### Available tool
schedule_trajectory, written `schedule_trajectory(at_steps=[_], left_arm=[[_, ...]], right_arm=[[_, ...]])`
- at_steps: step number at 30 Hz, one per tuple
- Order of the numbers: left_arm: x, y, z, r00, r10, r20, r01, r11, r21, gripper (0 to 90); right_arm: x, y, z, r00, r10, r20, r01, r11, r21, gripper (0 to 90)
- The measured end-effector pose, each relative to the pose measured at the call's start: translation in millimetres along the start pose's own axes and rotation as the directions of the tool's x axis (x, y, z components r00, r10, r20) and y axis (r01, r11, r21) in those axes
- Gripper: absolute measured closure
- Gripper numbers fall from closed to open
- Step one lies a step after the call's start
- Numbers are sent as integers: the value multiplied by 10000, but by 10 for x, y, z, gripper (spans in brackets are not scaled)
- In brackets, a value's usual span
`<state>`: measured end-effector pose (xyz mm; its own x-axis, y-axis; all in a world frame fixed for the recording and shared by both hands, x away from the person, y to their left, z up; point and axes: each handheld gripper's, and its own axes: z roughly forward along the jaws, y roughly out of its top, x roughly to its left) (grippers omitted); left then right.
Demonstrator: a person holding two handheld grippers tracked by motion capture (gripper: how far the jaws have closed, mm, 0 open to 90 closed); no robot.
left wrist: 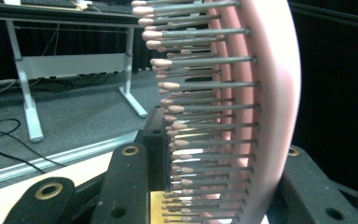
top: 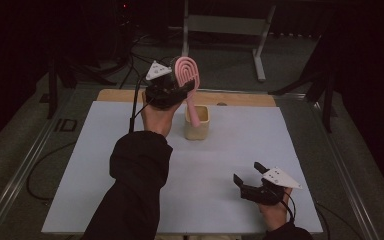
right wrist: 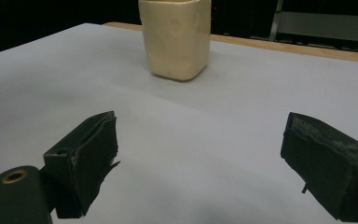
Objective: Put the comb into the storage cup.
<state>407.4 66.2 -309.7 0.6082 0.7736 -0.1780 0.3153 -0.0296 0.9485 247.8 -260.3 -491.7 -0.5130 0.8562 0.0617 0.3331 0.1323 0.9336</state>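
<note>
One pink hairbrush (top: 187, 75), one cream cup (top: 197, 122).

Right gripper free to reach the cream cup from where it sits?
Probably yes. The right gripper rests open on the white table, with bare surface between it and the cream cup. The pink hairbrush in the left gripper hangs over the cup's mouth, not its sides.

Pink hairbrush (left wrist: 270, 93): smooth plastic, metal pins. Cream cup (right wrist: 175, 37): glossy plastic. Table cover (top: 230, 165): matt white; wooden edge.
</note>
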Motion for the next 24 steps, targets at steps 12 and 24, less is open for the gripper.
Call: schedule_trajectory(at_steps=[12, 24], left_arm=[[60, 33, 70, 9993, 44, -365, -44, 10000, 9, 645], [33, 99, 216, 9977, 339, -592, -338, 9994, 35, 645]], right_arm=[[-8, -6, 1, 10000, 81, 26, -81, 10000, -14, 105], [-17, 0, -15, 9999, 150, 29, -150, 9998, -122, 105]])
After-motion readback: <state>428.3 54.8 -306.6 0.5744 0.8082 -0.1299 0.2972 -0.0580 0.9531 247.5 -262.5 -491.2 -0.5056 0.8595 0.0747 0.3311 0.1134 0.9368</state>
